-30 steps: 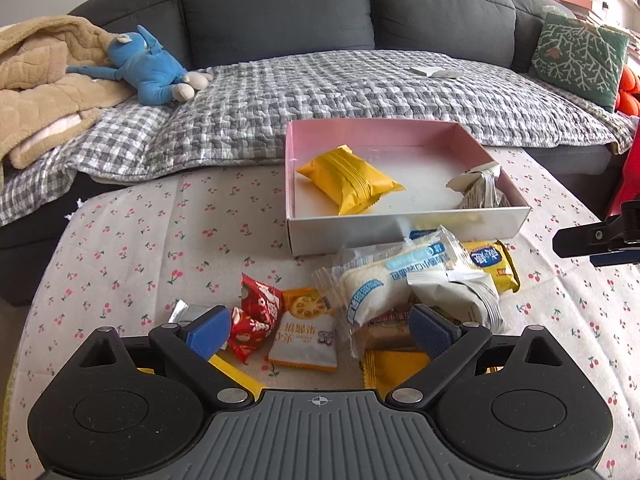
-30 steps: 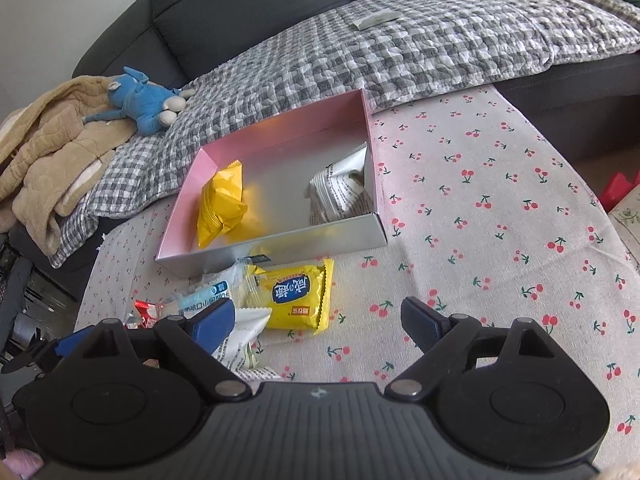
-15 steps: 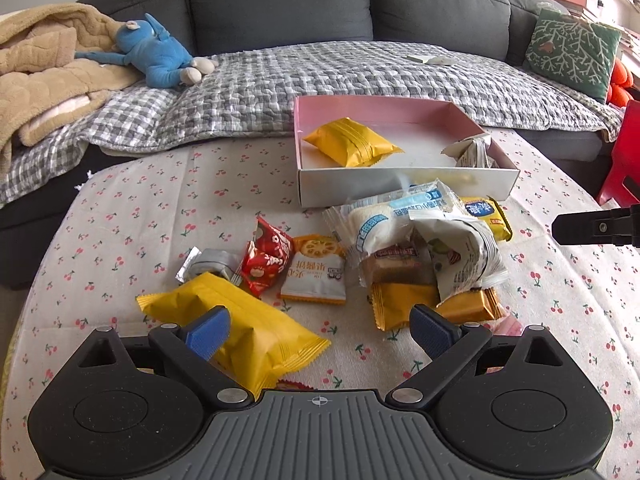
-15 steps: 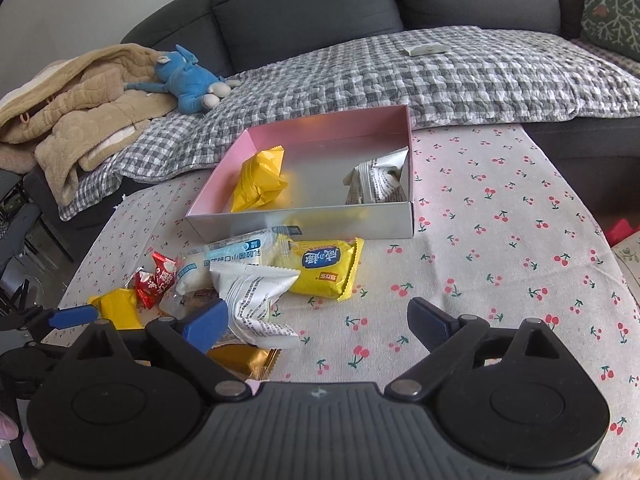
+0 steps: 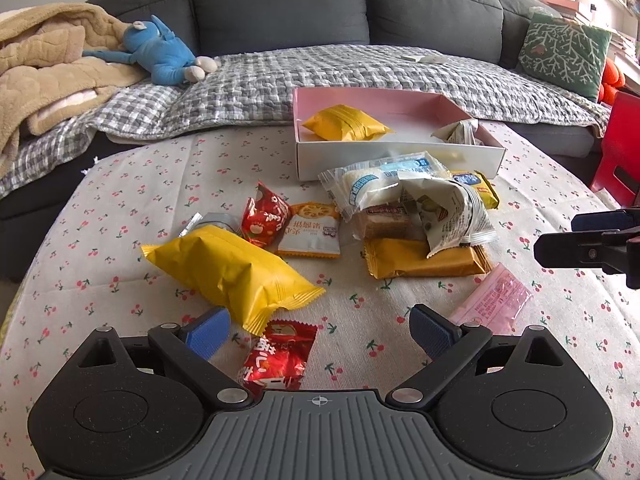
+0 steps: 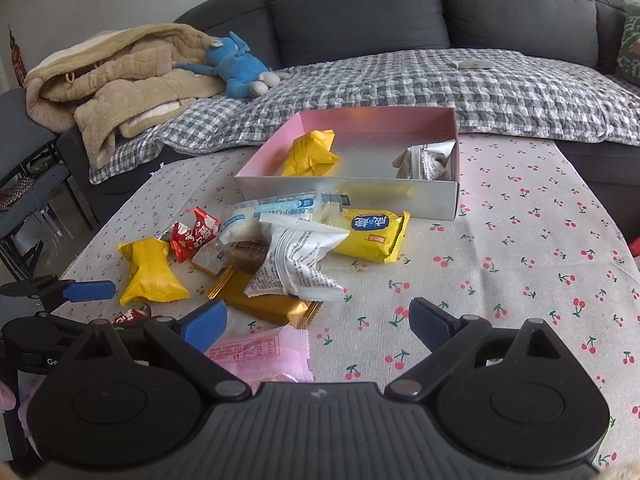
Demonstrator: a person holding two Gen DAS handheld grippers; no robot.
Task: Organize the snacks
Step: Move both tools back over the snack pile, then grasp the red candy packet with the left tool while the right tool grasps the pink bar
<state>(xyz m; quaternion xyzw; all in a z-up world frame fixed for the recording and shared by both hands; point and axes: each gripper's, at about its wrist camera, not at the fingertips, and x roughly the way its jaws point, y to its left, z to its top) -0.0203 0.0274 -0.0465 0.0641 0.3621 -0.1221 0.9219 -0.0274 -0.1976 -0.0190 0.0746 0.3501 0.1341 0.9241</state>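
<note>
Cherry-print worktop [image 5: 120, 208] showed more snacks as both spread, empty hand-held grippers [image 5: 318, 330] [image 6: 318, 322] had drawn back; pink box [image 6: 400, 200] held a yellow packet [image 6: 310, 154] and a white packet [image 6: 428, 160].

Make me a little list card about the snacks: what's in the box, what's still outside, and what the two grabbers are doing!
box: pink-lined box on the cherry tablecloth
inside box: yellow packet, white printed packet
outside, nearest left gripper: big yellow bag, red candy packet
outside, nearest right gripper: pink packet
pile in front of box: many more wrapped snacks
left gripper: open, holding nothing
right gripper: open, holding nothing
</note>
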